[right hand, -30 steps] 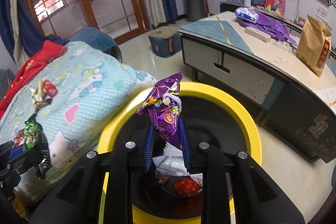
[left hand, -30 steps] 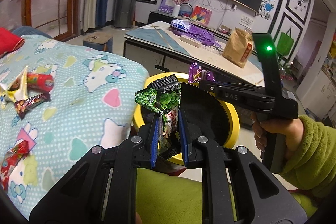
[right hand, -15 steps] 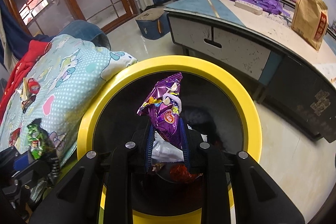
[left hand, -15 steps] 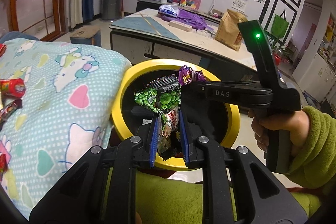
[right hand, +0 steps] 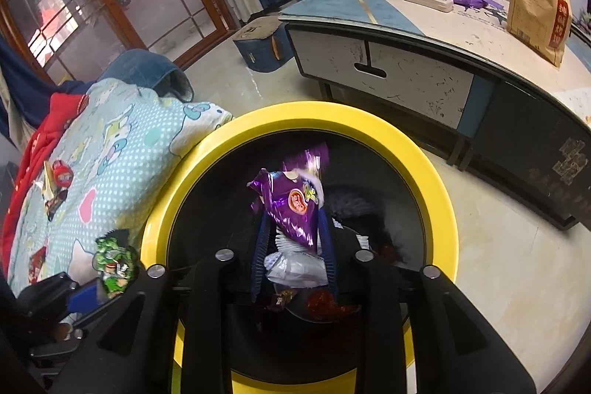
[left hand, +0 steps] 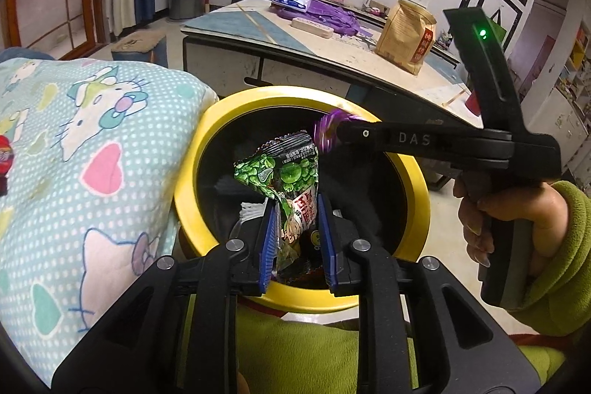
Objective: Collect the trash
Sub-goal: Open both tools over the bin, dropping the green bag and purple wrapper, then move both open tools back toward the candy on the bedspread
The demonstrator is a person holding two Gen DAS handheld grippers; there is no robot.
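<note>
A yellow-rimmed black trash bin [left hand: 192, 172] [right hand: 436, 180] stands beside the bed and holds several wrappers. My left gripper [left hand: 295, 239] is over the bin's near rim; its jaws have parted a little around a green snack wrapper [left hand: 291, 180], which still stands between them. My right gripper [right hand: 293, 246] is over the bin mouth with its jaws parted; the purple wrapper [right hand: 295, 205] sits loose between them, blurred and tilted. The right gripper also shows in the left wrist view [left hand: 328, 135], with the purple wrapper [left hand: 327, 132] at its tip.
A Hello Kitty bed cover [left hand: 85, 150] [right hand: 110, 150] lies left of the bin with several red wrappers [right hand: 59, 176] on it. A low table [right hand: 406, 69] with a brown paper bag [right hand: 535, 6] stands behind the bin. A blue stool [right hand: 262, 43] stands on the floor.
Both grippers moved further over the bin. The right jaws opened and the purple wrapper came loose and tilted. The left jaws widened slightly around the green wrapper.
</note>
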